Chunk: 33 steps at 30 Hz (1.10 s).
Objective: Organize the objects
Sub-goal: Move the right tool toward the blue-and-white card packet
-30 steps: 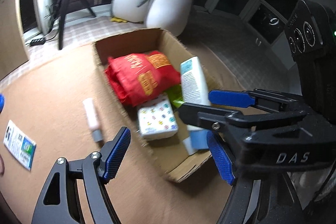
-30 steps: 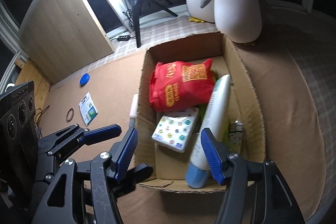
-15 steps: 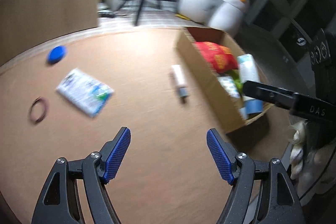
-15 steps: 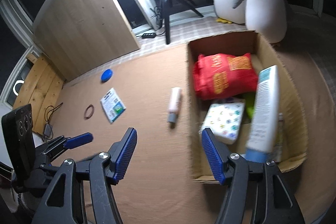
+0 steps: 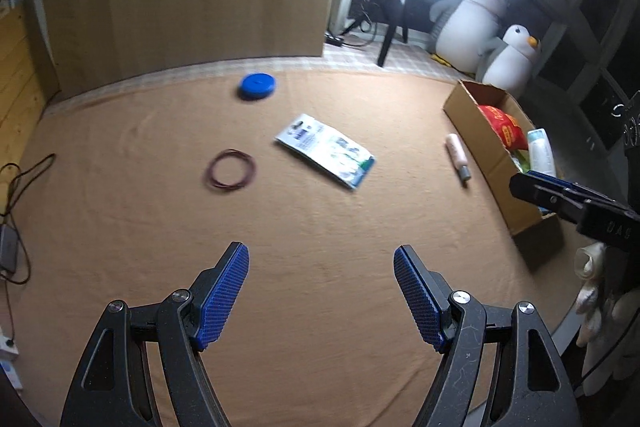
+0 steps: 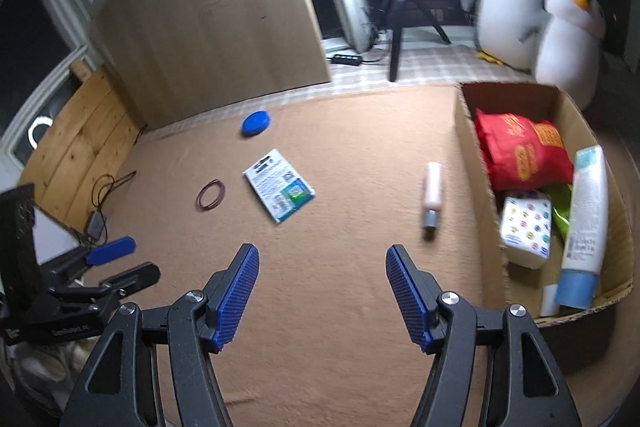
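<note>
Presently both the left gripper and right gripper hang spread and empty over the mat, with tube, leaflet, rubber band and blue lid still loose, beyond them the cardboard box already holding red bag, tissue pack and bottle.
</note>
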### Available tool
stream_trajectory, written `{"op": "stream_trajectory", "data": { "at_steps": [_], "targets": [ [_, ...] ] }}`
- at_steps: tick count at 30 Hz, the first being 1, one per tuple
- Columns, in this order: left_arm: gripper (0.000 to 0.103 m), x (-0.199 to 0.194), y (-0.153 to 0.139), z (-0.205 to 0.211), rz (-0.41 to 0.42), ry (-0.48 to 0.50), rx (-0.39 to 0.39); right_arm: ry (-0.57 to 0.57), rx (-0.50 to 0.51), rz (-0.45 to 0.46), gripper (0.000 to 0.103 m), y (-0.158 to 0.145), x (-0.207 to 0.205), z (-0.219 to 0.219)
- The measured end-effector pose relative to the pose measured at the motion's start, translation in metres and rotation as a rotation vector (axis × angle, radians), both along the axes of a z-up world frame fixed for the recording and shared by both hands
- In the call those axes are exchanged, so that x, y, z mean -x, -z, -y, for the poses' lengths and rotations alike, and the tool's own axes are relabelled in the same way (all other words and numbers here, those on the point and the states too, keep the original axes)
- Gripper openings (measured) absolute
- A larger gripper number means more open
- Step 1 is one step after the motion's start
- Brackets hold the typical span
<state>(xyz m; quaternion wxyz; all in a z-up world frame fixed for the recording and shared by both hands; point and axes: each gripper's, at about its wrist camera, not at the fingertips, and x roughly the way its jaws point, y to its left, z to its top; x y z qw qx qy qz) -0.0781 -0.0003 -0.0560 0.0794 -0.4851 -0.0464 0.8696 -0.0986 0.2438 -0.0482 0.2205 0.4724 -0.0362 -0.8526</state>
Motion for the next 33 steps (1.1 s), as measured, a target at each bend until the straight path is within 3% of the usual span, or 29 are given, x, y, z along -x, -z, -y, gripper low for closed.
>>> {"op": "stream_trajectory", "data": {
  "at_steps": [9,22,33],
  "targets": [
    [0.082,-0.011,-0.008,0.04,-0.028,-0.001,0.001,-0.003,-0.069,-0.035,0.062,0.002,0.004,0.054],
    [0.082,-0.02,0.016,0.1,0.01,-0.047,-0.039,0.0,-0.063,0.063,0.062,0.026,0.03,0.095],
    [0.082,-0.029,0.027,0.114,0.029,-0.14,-0.052,-0.052,-0.051,0.155,0.062,0.057,0.079,0.103]
  ]
}}
